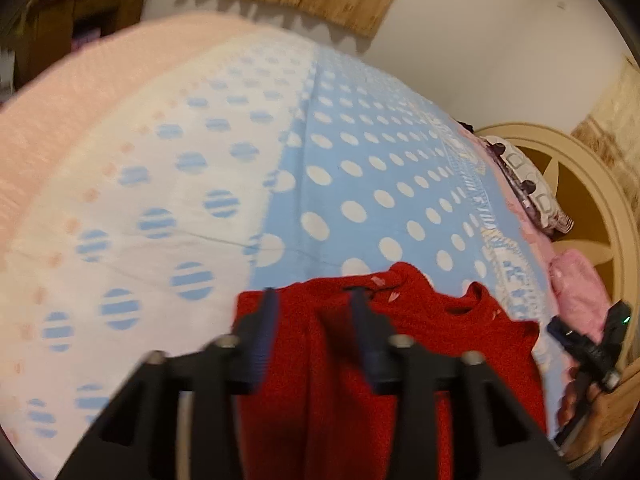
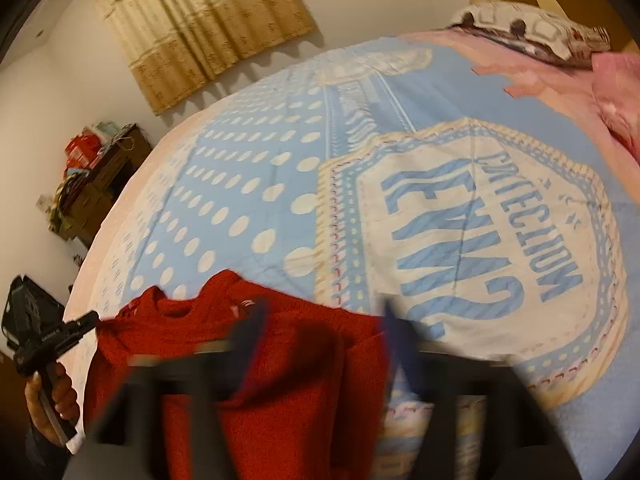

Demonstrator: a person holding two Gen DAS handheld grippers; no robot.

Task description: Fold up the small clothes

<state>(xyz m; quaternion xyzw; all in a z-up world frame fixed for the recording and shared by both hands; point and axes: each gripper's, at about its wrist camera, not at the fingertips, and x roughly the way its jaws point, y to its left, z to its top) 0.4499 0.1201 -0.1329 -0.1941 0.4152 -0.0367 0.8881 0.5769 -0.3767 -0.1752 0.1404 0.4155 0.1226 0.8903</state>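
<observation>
A red knitted sweater (image 1: 420, 340) lies on the bed with its neckline toward the far side and its sides folded in. In the left wrist view my left gripper (image 1: 316, 302) hovers over the sweater's left part, jaws apart, with red fabric showing between the dark blue fingers (image 1: 270, 320). In the right wrist view, blurred, my right gripper (image 2: 324, 320) stands open over the right edge of the sweater (image 2: 280, 360). Each gripper also shows in the other's view, held by a hand: the right gripper (image 1: 588, 344) and the left gripper (image 2: 40, 336).
The bed carries a blue sheet (image 1: 360, 140) with white dots and a large printed badge (image 2: 480, 220). A patterned pillow (image 1: 528, 176) and pink cloth (image 1: 580, 292) lie by the cream headboard (image 1: 580, 148). A dark cabinet (image 2: 100, 184) and curtain (image 2: 208, 20) stand beyond.
</observation>
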